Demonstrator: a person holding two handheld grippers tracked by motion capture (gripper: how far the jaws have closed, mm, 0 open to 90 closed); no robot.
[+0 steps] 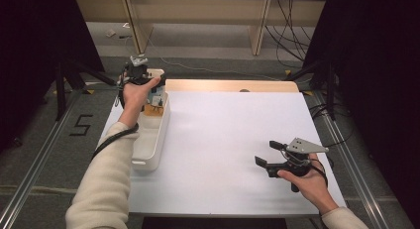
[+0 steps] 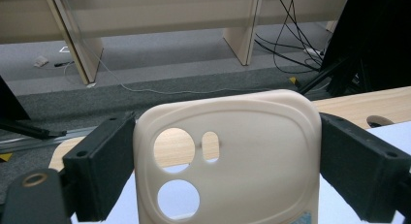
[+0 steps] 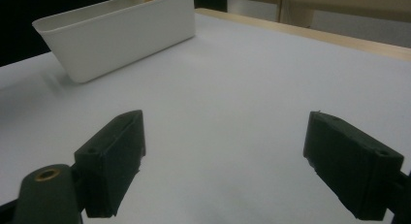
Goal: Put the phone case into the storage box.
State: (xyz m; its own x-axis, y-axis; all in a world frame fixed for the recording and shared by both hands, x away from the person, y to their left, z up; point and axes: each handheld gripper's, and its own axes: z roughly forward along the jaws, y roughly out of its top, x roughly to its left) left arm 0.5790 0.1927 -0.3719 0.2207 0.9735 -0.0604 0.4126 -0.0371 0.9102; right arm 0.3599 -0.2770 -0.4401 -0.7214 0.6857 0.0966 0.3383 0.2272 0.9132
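over the far end of the white bin: left hand-held gripper [image 1: 148, 76] is holding a cream phone case [image 2: 228, 158], its jaws clamped on the case's two long edges.
phone case position: it is standing upright between the jaws, camera cut-outs toward the top, long axis running up along the jaws and away from the hand; it is hanging just above the white bin [image 1: 157, 140] at the left edge of the desk [image 1: 233, 140].
bin contents: a few small items are lying at the far end under the gripper, too small to name.
right hand-held gripper [image 1: 270, 153]: it is resting low over bare desk at the near right, jaws standing apart with nothing between them, pointing left toward the bin.
key relation: the case is already in the left gripper, and the bin is lying directly beneath it; the right gripper is sitting well apart across the desk.
judgement: the left hand is the nearer one, so the coming move is probably its own, either lifting the case clear or lowering it in.
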